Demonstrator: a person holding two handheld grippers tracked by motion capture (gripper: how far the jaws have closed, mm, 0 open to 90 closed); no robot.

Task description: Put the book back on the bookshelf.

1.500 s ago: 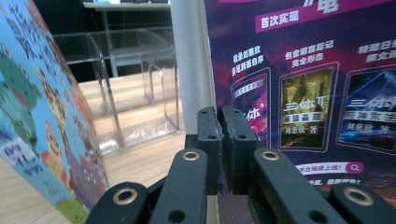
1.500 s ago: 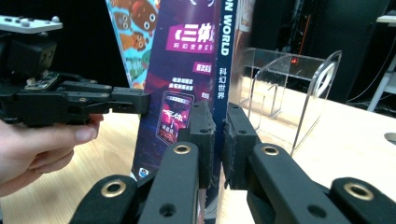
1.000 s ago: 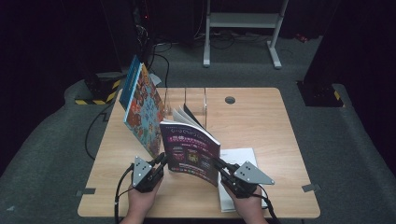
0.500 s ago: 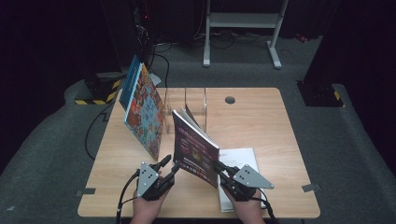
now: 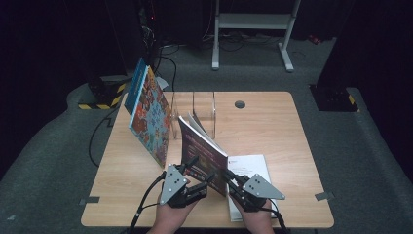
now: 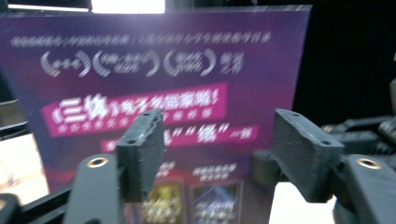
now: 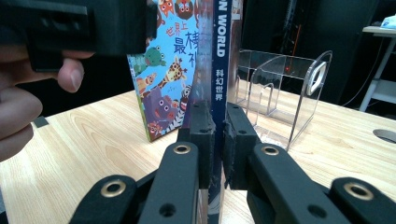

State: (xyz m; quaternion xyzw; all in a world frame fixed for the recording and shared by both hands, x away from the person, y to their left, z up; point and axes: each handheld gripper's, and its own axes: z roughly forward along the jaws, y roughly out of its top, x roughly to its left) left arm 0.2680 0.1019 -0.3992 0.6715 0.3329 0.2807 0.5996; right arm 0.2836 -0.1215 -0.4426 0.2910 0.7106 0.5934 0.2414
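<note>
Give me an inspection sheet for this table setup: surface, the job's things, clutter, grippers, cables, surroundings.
Surface: wooden table, with a round hole at the far side.
Job's things: purple magazine stands upright on its edge near the front; clear acrylic rack behind it holds nothing.
Clutter: colourful picture book leans at the left with a blue book behind it; white booklet lies flat at the right.
Grippers: left gripper open, jaws have just been opening, cover in front of them, not pinched; right gripper shut on the magazine's spine.
Cables: a black cable trails from the left gripper off the front edge.
Surroundings: grey carpet, a white stand behind, dark background.
</note>
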